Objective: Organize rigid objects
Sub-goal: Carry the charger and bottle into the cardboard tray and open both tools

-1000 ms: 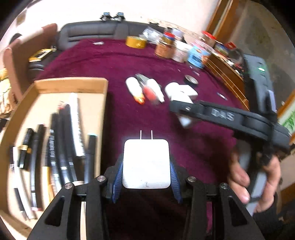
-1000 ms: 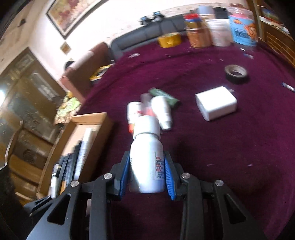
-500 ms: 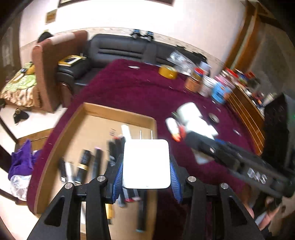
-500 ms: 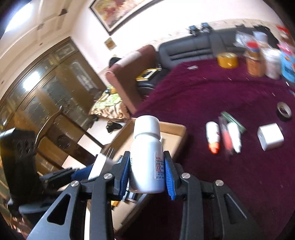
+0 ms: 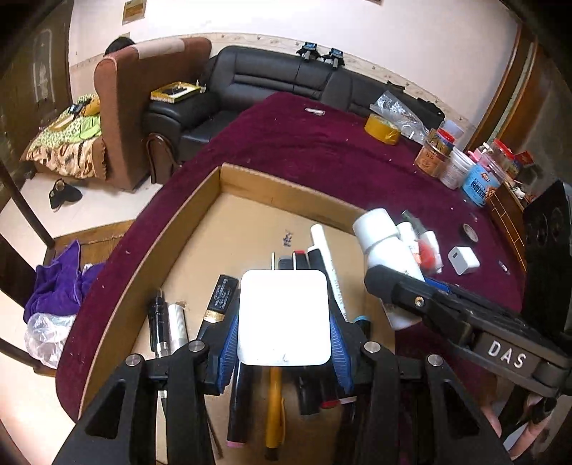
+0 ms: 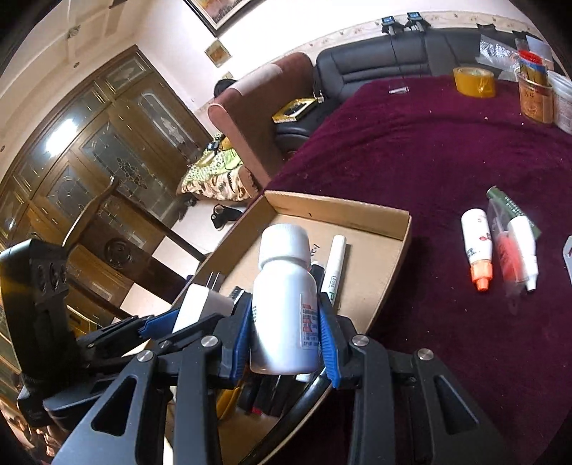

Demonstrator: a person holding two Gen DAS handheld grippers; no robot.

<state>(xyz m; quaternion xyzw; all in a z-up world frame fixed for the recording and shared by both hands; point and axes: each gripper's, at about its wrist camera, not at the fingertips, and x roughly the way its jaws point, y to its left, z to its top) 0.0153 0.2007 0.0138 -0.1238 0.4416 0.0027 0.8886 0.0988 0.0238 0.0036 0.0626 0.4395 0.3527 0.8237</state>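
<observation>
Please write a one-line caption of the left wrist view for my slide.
Left tool holds a white charger above the cardboard tray of pens, while the right tool carries a white bottle alongside.

A lived-in home, most likely a sitting room, is shown. A black leather sofa (image 5: 286,82) is set against the far wall, with a brown armchair (image 5: 143,107) to its left. A tall wooden cabinet with glass doors (image 6: 89,150) is seen on the left, and a framed picture (image 6: 221,10) is hung on the pale wall. The tabletop (image 5: 304,150) is covered in dark red cloth and scattered with household clutter: jars (image 5: 434,152), a roll of yellow tape (image 5: 381,128). Shoes (image 5: 64,193) are left on the tiled floor.
</observation>
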